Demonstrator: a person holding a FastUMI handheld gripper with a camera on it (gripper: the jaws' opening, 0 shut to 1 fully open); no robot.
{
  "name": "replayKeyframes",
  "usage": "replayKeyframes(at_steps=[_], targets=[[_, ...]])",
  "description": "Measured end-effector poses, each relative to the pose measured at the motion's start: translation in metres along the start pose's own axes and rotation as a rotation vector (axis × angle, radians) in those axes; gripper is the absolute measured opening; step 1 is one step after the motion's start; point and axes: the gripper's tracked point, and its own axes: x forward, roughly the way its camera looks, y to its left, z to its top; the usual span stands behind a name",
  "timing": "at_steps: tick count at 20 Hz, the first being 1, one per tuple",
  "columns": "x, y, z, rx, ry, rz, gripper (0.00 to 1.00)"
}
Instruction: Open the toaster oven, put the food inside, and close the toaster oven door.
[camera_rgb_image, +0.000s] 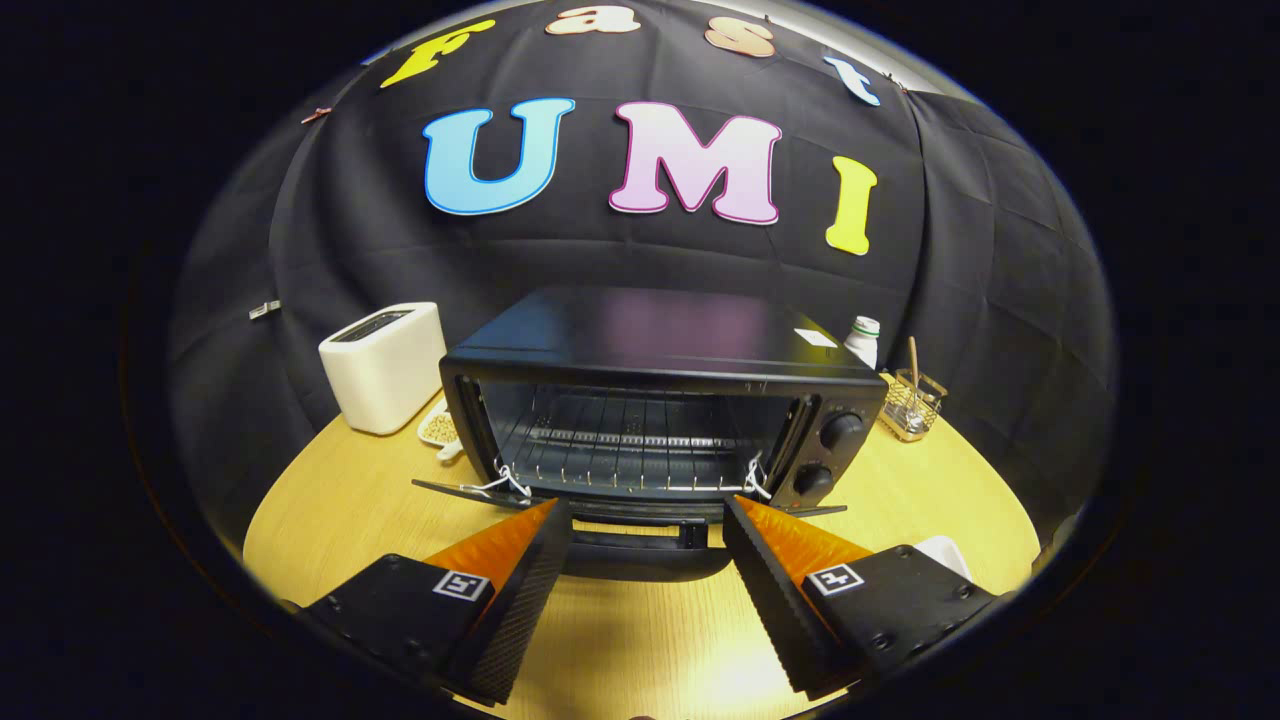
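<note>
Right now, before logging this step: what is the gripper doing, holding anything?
Gripper: open, holding nothing, fingers spread just short of the toaster oven's lowered door.

my gripper (646, 515): two fingers, spread wide apart, nothing held between them. left finger (520, 590): black ribbed pad on its inner face, orange wedge on its upper side, tip angled inward and forward. right finger (775, 590): same build, mirrored, tip likewise angled inward. each finger sits on a black block with screw heads, and each block carries one small square black-and-white marker tag. both fingers level with one another, tips at equal reach, pointing forward and slightly downward.
</note>
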Motion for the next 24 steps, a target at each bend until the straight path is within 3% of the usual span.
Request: replayKeyframes(at_steps=[3, 7, 9, 15, 24], targets=[[-0.006, 0.001, -0.026, -0.019, 0.042, 0.005, 0.99], [-0.009, 0.008, -0.107, -0.035, 0.265, 0.048, 1.00], [-0.014, 0.001, -0.121, -0.033, 0.309, 0.054, 0.99], [-0.044, -0.027, -0.087, -0.096, 0.225, 0.096, 0.99], [-0.082, -0.144, -0.039, -0.138, 0.139, 0.058, 0.99]])
